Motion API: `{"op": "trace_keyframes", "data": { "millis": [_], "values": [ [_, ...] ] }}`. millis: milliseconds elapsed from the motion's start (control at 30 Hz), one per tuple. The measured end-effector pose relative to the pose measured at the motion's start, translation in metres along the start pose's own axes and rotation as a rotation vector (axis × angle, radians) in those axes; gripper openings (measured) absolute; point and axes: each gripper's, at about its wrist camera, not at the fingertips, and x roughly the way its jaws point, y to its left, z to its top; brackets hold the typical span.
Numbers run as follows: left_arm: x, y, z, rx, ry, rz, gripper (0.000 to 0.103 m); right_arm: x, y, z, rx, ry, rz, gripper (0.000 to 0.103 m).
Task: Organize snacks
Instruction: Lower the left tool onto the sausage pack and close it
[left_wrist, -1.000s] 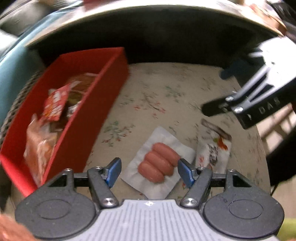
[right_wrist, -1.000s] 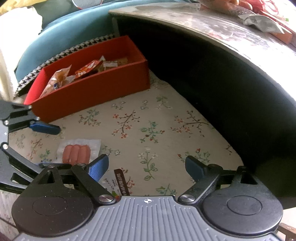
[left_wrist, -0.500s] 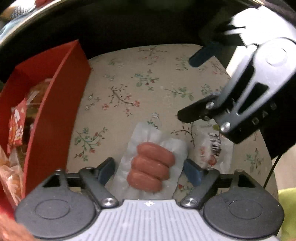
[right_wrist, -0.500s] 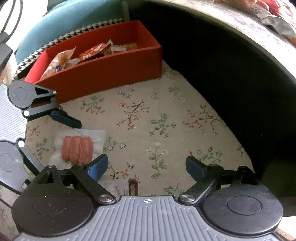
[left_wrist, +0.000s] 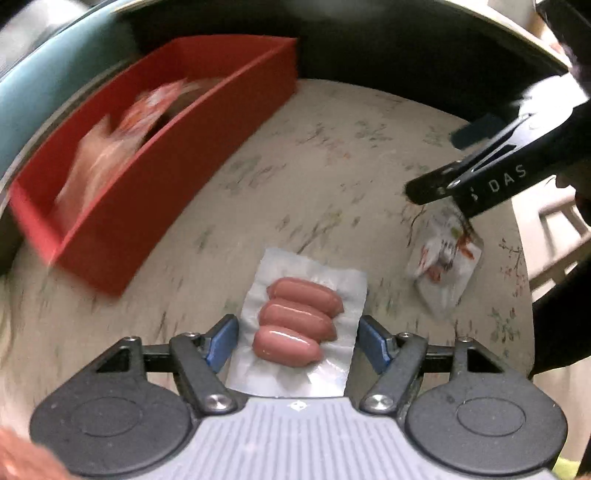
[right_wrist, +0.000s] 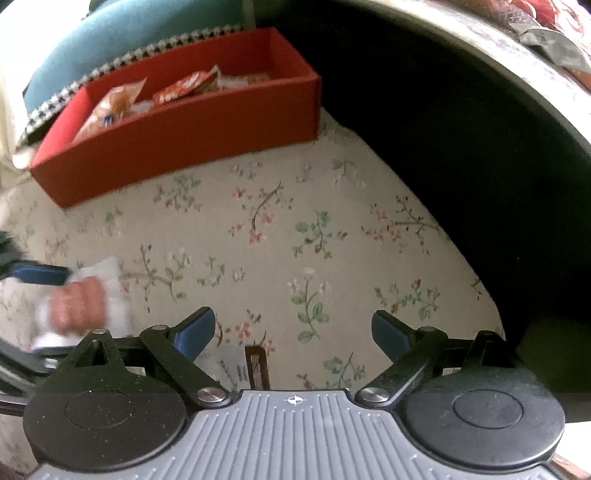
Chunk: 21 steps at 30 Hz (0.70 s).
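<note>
Pink sausages in a clear pack (left_wrist: 301, 325) lie between the spread fingers of the left gripper (left_wrist: 295, 341) near the floral cloth's (left_wrist: 332, 177) front edge, so closing on it comes next, while the right gripper (right_wrist: 293, 332), also spread, hovers over a small packet (left_wrist: 443, 258).

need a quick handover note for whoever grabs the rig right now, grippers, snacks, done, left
Left gripper: open, fingers either side of the sausage pack on the floral cloth, not closed.
Right gripper: open, empty, above the small white sachet.
Red box: already holds several snack packets.
Left to do: grip the sausage pack, box it, then the sachet.
</note>
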Motion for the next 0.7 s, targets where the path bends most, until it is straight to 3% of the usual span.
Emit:
{"op": "trace_keyframes", "data": {
  "millis": [167, 400, 500, 600, 700],
  "values": [
    [-0.012, 0.01, -0.027, -0.131, -0.029, 0.002, 0.064, 0.004, 0.01, -0.011, 0.006, 0.044, 0.005, 0.097],
    [-0.013, 0.005, -0.029, -0.124, -0.04, -0.005, 0.064, -0.014, 0.013, -0.009, 0.014, -0.008, 0.013, 0.098],
    [-0.017, 0.008, -0.032, -0.136, -0.04, -0.027, 0.064, -0.031, 0.025, -0.006, -0.198, -0.014, 0.001, 0.098],
    [-0.019, 0.014, -0.033, -0.159, -0.042, -0.052, 0.065, -0.033, 0.042, -0.015, -0.518, 0.081, -0.032, 0.102],
    [-0.019, 0.016, -0.034, -0.168, -0.041, -0.061, 0.065, -0.031, 0.05, -0.024, -0.679, 0.143, 0.016, 0.102]
  ]
}}
